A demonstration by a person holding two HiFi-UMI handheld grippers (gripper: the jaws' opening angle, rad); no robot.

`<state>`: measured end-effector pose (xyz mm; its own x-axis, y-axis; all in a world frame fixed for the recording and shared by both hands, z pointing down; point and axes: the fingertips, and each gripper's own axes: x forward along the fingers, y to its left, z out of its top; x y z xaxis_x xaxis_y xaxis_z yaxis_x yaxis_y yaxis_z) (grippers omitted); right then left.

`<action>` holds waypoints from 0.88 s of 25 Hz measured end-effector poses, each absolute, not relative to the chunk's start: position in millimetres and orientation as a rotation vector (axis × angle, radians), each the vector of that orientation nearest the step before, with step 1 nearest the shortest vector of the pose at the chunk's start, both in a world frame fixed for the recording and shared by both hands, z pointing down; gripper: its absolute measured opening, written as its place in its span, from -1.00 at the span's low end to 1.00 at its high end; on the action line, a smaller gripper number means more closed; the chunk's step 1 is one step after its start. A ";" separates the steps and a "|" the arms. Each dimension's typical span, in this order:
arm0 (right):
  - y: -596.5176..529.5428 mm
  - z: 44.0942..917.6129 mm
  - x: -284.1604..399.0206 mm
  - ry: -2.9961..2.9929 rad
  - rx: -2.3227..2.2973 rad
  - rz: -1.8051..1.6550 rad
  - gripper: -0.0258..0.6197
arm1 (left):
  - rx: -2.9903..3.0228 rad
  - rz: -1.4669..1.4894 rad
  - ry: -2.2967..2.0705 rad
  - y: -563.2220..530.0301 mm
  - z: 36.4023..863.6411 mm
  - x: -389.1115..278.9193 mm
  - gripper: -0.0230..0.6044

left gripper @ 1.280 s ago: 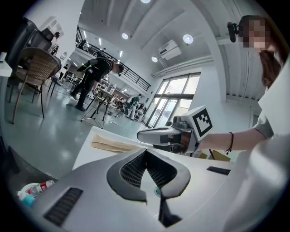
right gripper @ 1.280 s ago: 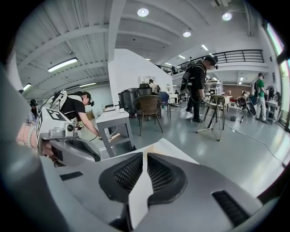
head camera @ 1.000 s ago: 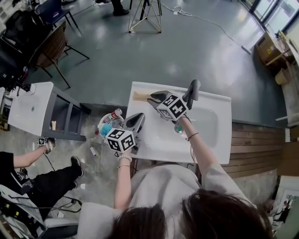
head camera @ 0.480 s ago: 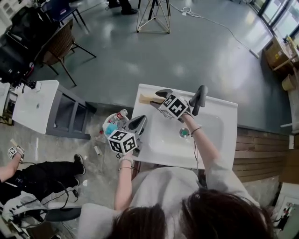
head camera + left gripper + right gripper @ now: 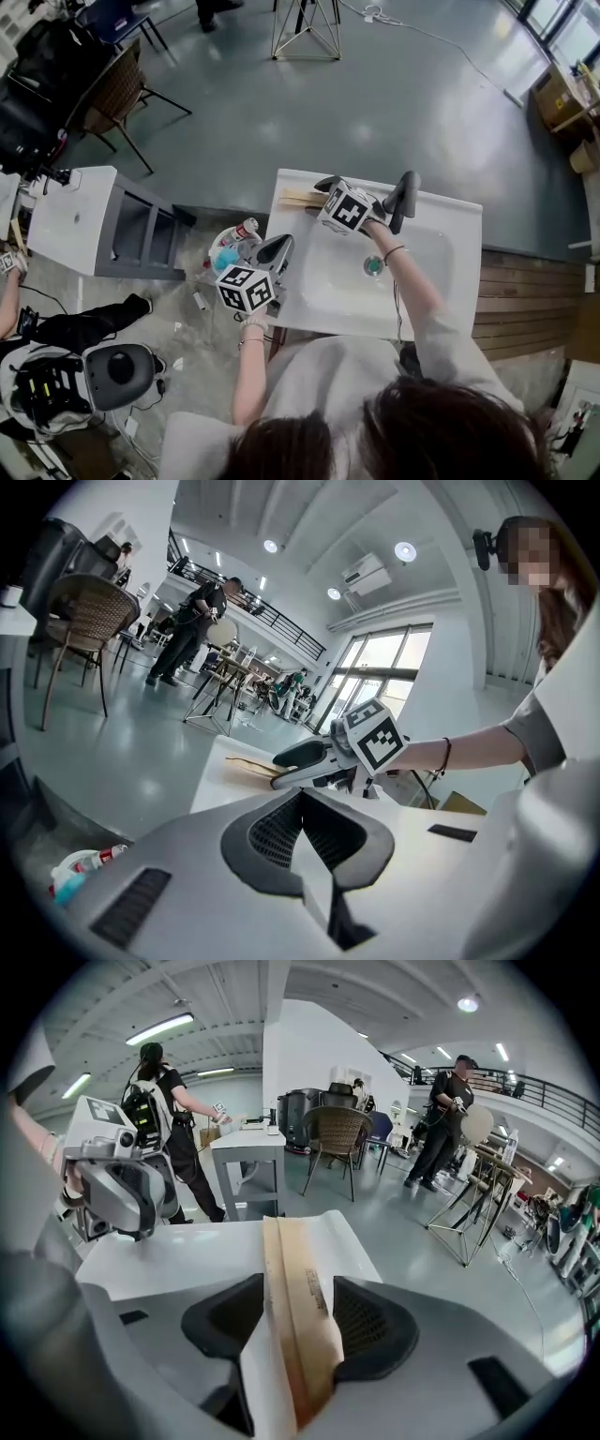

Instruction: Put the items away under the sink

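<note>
**Control:** Right claw, please.

**Operator:** I find the right claw (image 5: 298,1316) tipped downward over the far left corner of the worktop (image 5: 441,202). Its jaws have just been opening and now stand spread. The packet (image 5: 296,198), flat brown paper, lies on the worktop between them. One pad (image 5: 375,1321) is at the packet's edge and the other stands clear. I record no pinch.

**Control:** And the left?

**Operator:** The left claw (image 5: 302,803) is pressed together with nothing between the pads. It hangs at the near left edge of the worktop, apart from the packet.

**Control:** Surroundings?

**Operator:** A teal plug (image 5: 373,266) sits in the basin (image 5: 422,272), to the right of the packet and nearer. Bottles (image 5: 241,229) stand on the floor (image 5: 187,281) just left of the worktop.
</note>
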<state>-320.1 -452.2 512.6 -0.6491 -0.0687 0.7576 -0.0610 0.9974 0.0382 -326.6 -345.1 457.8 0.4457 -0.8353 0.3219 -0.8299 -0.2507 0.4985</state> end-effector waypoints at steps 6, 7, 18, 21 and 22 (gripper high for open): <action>-448.8 518.5 -321.5 -2.243 0.044 -0.023 -0.21 | 2.082 -0.015 -1.392 -346.2 460.6 -327.7 -0.94; -447.2 518.3 -321.9 -2.246 0.032 -0.016 -0.24 | 2.081 -0.015 -1.393 -345.9 461.1 -327.6 -0.94; -446.5 515.2 -325.7 -2.255 0.063 0.014 -0.67 | 2.071 -0.014 -1.421 -338.2 460.0 -322.9 -0.94; -450.6 513.6 -324.9 -2.265 0.113 0.048 -0.68 | 2.072 -0.006 -1.430 -334.1 458.3 -320.8 -0.93; -450.7 511.9 -325.2 -2.273 0.126 0.061 -0.69 | 2.073 -0.003 -1.434 -332.8 457.2 -320.5 -0.94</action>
<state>-325.2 -450.7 511.9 -0.6444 -0.0705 0.7615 -0.1115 0.9938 -0.0023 -320.5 -332.8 457.2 0.4129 -0.8494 0.3287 -0.8478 -0.2266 0.4795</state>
